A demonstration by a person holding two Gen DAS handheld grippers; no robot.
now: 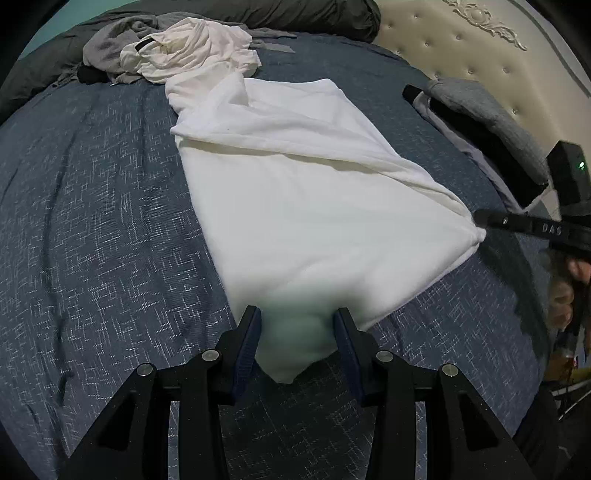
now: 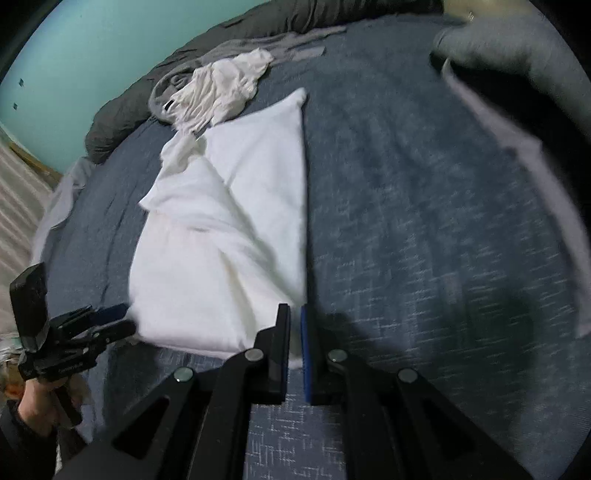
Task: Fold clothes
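Observation:
A white garment (image 1: 295, 184) lies flat on the blue bedspread (image 1: 92, 221), partly folded with a diagonal flap across it. My left gripper (image 1: 295, 314) is shut on a thick bunch of its near corner, and a tip of cloth hangs below the pads. In the right wrist view the same garment (image 2: 221, 240) stretches away from my right gripper (image 2: 294, 308), which is shut on a thin corner of it. The right gripper (image 1: 480, 218) shows at the cloth's right corner in the left wrist view. The left gripper (image 2: 118, 317) is at the cloth's left corner, held by a hand.
A crumpled pile of white and grey clothes (image 1: 184, 48) lies at the far side of the bed. Grey and black folded garments (image 1: 480, 107) sit by the cream tufted headboard (image 1: 461, 37). A dark duvet (image 1: 295, 14) runs along the far edge, with a teal wall (image 2: 74, 55) behind it.

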